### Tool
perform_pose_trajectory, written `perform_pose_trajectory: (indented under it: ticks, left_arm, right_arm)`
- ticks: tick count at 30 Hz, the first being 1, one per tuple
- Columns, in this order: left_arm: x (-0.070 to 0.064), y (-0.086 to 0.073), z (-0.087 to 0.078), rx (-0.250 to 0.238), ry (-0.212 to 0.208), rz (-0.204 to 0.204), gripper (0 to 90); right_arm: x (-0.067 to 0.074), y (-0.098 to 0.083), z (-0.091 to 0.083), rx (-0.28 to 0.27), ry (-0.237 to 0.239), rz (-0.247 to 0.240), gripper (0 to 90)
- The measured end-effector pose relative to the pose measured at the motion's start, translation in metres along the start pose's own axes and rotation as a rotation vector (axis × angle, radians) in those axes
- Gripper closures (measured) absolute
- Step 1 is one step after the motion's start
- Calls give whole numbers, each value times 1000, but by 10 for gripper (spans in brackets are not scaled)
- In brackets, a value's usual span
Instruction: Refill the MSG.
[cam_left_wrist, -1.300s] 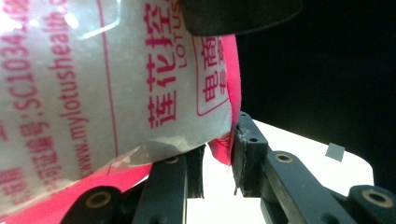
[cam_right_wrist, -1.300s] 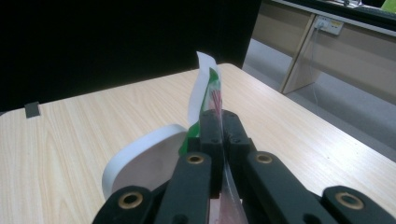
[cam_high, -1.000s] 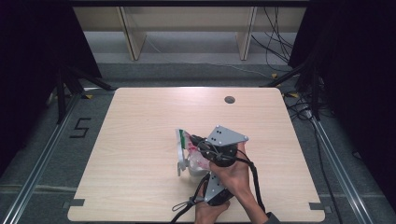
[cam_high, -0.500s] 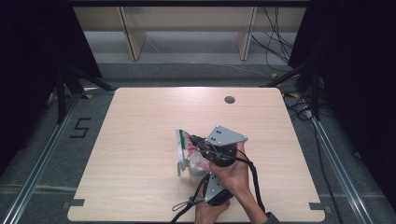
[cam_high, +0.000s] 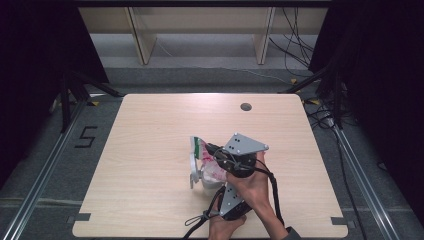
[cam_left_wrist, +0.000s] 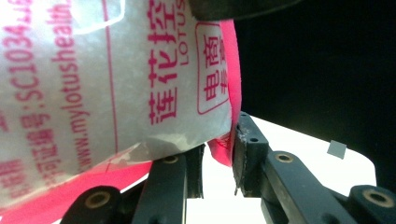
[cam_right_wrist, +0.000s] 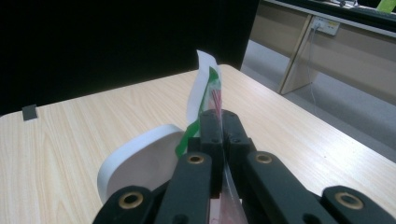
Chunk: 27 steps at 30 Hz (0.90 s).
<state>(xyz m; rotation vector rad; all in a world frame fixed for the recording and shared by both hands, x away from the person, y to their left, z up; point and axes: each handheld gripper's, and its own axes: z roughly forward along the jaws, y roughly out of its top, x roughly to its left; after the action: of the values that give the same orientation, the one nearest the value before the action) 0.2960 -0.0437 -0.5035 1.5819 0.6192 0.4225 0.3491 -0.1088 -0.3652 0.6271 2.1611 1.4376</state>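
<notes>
A thin plastic packet (cam_high: 207, 162) with pink print and a green-and-white top edge is held up just above the middle of the wooden tabletop (cam_high: 150, 150), near the person's edge, caught between both tools. The right tongs (cam_right_wrist: 218, 122) are pressed fully together on its upper seam, the film pinched flat between the black jaws. The left tongs (cam_left_wrist: 218, 156) stand a little apart with the pink bottom hem of the packet between them; whether the pads truly bite it cannot be told. A white rounded piece (cam_right_wrist: 140, 161) sits just beside the packet, touching or nearly so. The packet looks light, limp and crinkly, likely slippery on its glossy faces, so it will sag and twist if gripped mid-panel. The stiffer welded seams at top and bottom seem the safest hold, pinched flat and squarely
</notes>
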Motion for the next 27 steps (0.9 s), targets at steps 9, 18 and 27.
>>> perform_pose_trajectory:
  ticks: [9,18,27]
  left_arm:
    - [2,-5,2,16,-14,-2,730]
    - [5,-9,2,80,-7,8,703]
    - [6,-10,-1,131,-4,21,657]
  right_arm:
    - [-6,0,-7,5,16,14,900]
    - [-15,-2,-22,-13,-11,21,900]
    - [-26,-9,-40,-46,-1,98,900]
